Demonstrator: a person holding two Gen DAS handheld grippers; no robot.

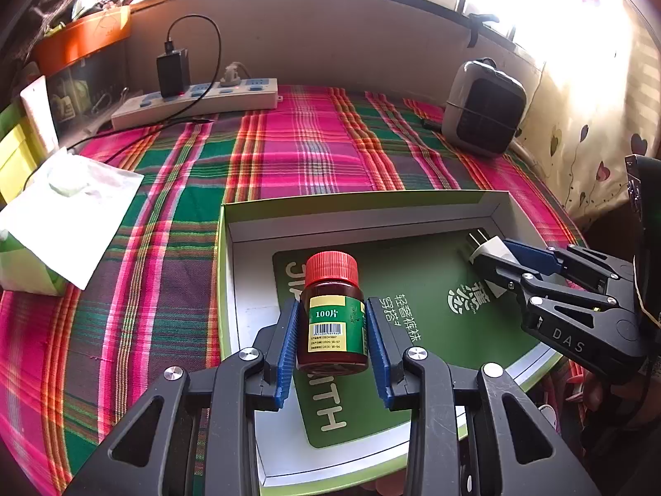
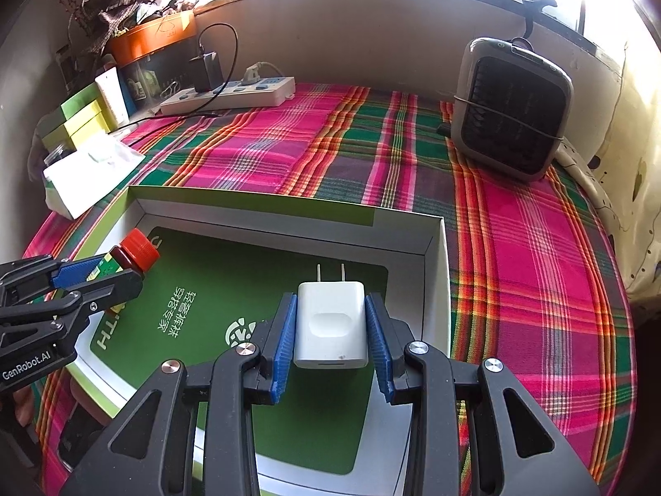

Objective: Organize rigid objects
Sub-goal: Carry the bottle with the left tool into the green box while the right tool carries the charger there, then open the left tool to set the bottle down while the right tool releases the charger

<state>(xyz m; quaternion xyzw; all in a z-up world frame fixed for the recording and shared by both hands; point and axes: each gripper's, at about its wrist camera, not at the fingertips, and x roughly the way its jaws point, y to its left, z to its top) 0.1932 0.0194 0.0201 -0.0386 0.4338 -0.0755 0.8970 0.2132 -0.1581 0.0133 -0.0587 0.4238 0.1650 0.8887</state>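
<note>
Tissue pack [image 1: 62,223] at left edge of plaid cloth [image 1: 289,153]. Left gripper [image 1: 332,330] clamped on red-capped pill bottle [image 1: 334,310], upright over open white box [image 1: 363,217], left part. Right gripper [image 2: 330,330] clamped on white charger plug [image 2: 330,322], 2 prongs forward, over box right part. Small fan [image 2: 512,107] far right.

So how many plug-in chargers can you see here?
2. A white charger is gripped in the right claw above the open box. A black charger sits plugged into the power strip at the back. Others may be hidden.
</note>
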